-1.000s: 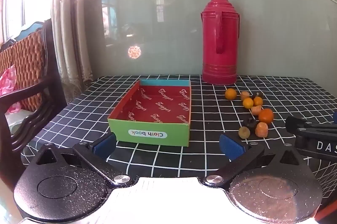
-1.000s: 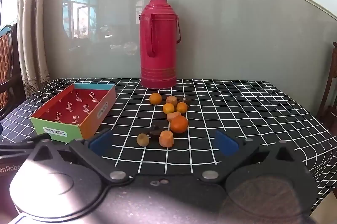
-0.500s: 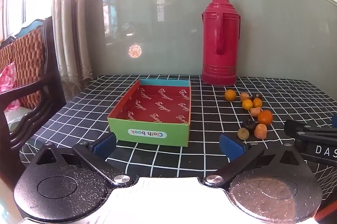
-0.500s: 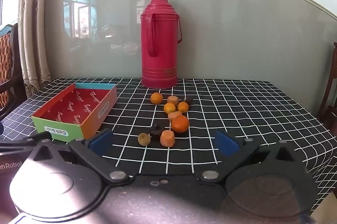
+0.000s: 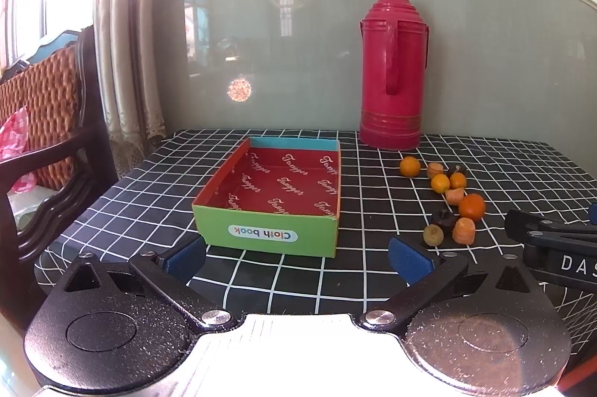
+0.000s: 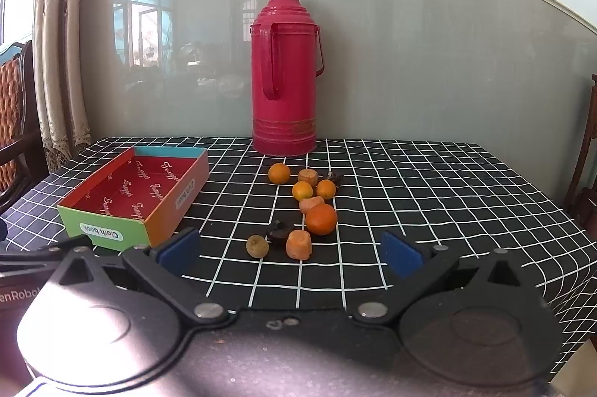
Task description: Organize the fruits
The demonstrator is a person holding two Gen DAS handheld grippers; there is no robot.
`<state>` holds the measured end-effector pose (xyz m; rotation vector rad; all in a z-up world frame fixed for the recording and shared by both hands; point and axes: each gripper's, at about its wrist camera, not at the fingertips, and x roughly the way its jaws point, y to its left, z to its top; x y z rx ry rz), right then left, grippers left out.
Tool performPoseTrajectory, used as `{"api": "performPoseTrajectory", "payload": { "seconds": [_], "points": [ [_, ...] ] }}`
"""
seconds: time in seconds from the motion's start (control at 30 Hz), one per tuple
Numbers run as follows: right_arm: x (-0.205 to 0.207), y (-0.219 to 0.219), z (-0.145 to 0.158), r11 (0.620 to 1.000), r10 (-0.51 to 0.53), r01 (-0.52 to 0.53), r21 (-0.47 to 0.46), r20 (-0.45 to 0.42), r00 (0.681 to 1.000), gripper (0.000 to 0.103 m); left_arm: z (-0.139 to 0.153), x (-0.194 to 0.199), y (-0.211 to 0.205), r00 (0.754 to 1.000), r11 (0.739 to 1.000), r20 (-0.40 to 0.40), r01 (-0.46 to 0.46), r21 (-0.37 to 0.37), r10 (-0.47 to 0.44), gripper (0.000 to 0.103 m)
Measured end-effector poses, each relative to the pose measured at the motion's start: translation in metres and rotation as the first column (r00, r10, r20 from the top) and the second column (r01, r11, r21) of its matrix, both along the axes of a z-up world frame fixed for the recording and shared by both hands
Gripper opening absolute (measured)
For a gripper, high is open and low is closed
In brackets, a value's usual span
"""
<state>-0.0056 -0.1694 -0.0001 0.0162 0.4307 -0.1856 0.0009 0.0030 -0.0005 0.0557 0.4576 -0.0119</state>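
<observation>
An open cardboard box (image 5: 272, 206) with a red inside and a green front stands on the checked tablecloth; it also shows in the right wrist view (image 6: 123, 210). Several small fruits lie in a loose cluster to its right: an orange (image 6: 321, 218), small oranges (image 6: 279, 173), carrot-like chunks (image 6: 299, 244), a greenish fruit (image 6: 257, 246) and dark pieces (image 6: 279, 229). The cluster shows in the left wrist view around the orange (image 5: 472, 206). My left gripper (image 5: 298, 260) is open and empty before the box. My right gripper (image 6: 289, 253) is open and empty just before the cluster.
A tall red thermos (image 6: 285, 76) stands at the back by the wall. A dark wooden chair (image 5: 48, 150) stands left of the table. The right gripper's body (image 5: 552, 244) juts in at the right of the left wrist view. The table's front edge lies under both grippers.
Both grippers have eased slightly forward toward the box and the fruits. Nothing on the table has moved.
</observation>
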Motion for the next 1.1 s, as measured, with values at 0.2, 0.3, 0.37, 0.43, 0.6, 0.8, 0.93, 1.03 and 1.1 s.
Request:
{"api": "performPoseTrajectory", "payload": {
  "seconds": [0.2,0.3,0.37,0.43,0.6,0.8,0.93,1.03,1.1],
  "points": [
    [0.0,0.0005,0.0001,1.0,0.003,-0.003,0.0,0.001,1.0,0.097,0.0003,-0.0002,0.0012,1.0,1.0,0.0,-0.002,-0.005,0.002,0.103],
    [0.0002,0.001,-0.0004,1.0,0.003,-0.003,-0.001,0.0,1.0,0.097,-0.0001,0.0001,0.0008,1.0,1.0,0.0,-0.001,-0.003,0.001,0.103],
    [0.0007,0.0013,-0.0006,1.0,0.004,-0.004,0.0,-0.002,1.0,0.097,-0.0001,0.0001,0.0007,1.0,1.0,0.0,-0.001,-0.003,0.001,0.103],
    [0.001,0.0015,-0.001,1.0,0.002,-0.002,-0.002,-0.002,1.0,0.097,-0.0001,0.0002,0.0007,1.0,1.0,0.001,-0.001,-0.002,0.001,0.103],
    [0.001,0.0011,-0.0015,1.0,0.003,-0.003,-0.002,-0.002,1.0,0.097,-0.0005,0.0,0.0001,1.0,1.0,0.002,-0.001,0.0,0.001,0.103],
    [0.001,0.0,-0.0028,1.0,-0.002,0.002,0.003,-0.005,1.0,0.097,-0.0006,0.0,-0.0013,1.0,1.0,0.003,0.003,0.005,-0.003,0.103],
    [0.0009,-0.0013,-0.0029,1.0,-0.004,0.004,0.006,-0.003,1.0,0.097,-0.0006,-0.0008,-0.0011,1.0,1.0,0.004,0.0,0.002,0.0,0.103],
    [0.0006,-0.0008,-0.0023,1.0,-0.004,0.004,0.004,-0.001,1.0,0.097,-0.0002,-0.001,-0.0007,1.0,1.0,0.005,0.001,0.001,-0.001,0.103],
    [0.0003,-0.0008,-0.0024,1.0,-0.005,0.005,0.005,0.001,1.0,0.097,-0.0002,-0.0012,-0.0008,1.0,1.0,0.005,0.001,0.002,-0.002,0.103]
  ]
}}
